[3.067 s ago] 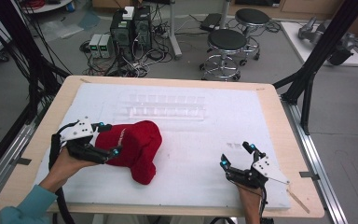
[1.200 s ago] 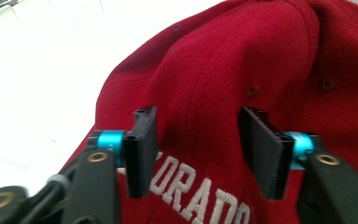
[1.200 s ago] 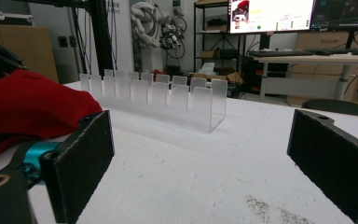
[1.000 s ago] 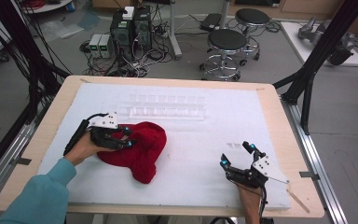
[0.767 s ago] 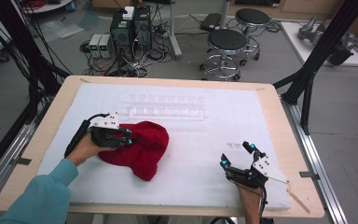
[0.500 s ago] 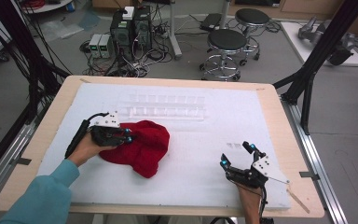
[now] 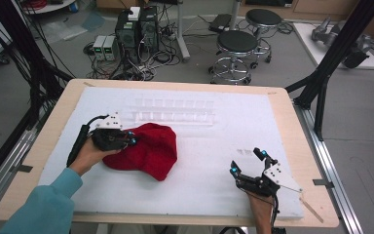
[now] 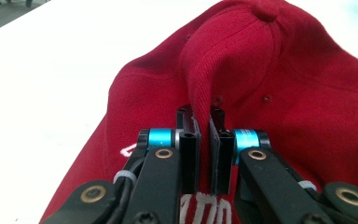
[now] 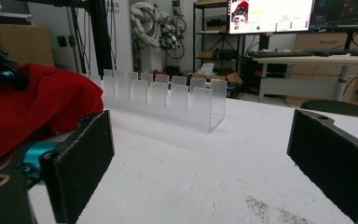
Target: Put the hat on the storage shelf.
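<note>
While our left gripper point(image 8: 204, 140) has just closed, pinching a fold of the red cap point(image 7: 148, 148), we lift slowly; right gripper point(image 7: 248, 163) waits open.

White lettering on red cap point(image 8: 261, 93) cut off by frame edge, tool covers rest.

Evenly and brightly lit from overhead, with soft, faint shadows on the white table pad point(image 7: 199, 161). Slightly soft and grainy in the high view; near black pads point(image 9: 79, 163) blurred in the right gripper view. Glowing, washed-out monitor point(image 9: 270, 14) behind.
</note>
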`<action>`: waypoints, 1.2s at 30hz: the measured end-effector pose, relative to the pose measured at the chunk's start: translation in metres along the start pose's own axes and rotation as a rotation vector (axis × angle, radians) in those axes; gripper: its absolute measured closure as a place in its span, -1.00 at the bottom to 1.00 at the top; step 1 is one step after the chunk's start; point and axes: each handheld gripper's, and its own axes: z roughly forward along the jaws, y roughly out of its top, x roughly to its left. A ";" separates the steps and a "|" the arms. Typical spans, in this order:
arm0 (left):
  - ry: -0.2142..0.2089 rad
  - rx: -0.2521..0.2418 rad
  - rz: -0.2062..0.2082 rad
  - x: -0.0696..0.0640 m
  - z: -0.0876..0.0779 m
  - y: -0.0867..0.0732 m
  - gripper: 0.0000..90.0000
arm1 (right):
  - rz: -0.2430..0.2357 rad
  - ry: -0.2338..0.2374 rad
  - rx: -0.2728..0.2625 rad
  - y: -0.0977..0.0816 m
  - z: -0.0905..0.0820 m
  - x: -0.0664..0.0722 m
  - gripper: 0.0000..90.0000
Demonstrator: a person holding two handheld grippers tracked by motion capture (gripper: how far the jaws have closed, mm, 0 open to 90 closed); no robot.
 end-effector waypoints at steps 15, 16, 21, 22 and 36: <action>0.075 -0.079 -0.032 -0.008 -0.021 0.022 0.92 | 0.029 -0.018 -0.020 0.002 -0.002 -0.002 -0.86; 0.077 -0.086 -0.034 -0.009 -0.022 0.024 0.92 | 0.025 -0.019 -0.022 0.003 -0.002 -0.002 -0.86; 0.102 -0.139 -0.057 -0.013 -0.027 0.033 0.92 | 0.023 -0.004 -0.033 0.010 -0.001 0.002 -0.86; 0.106 -0.150 -0.064 -0.013 -0.028 0.034 0.92 | 0.021 0.004 -0.032 0.011 -0.001 0.004 -0.86; 0.143 -0.236 -0.118 -0.022 -0.034 0.061 0.92 | 0.012 0.096 -0.022 0.043 0.013 0.034 -0.86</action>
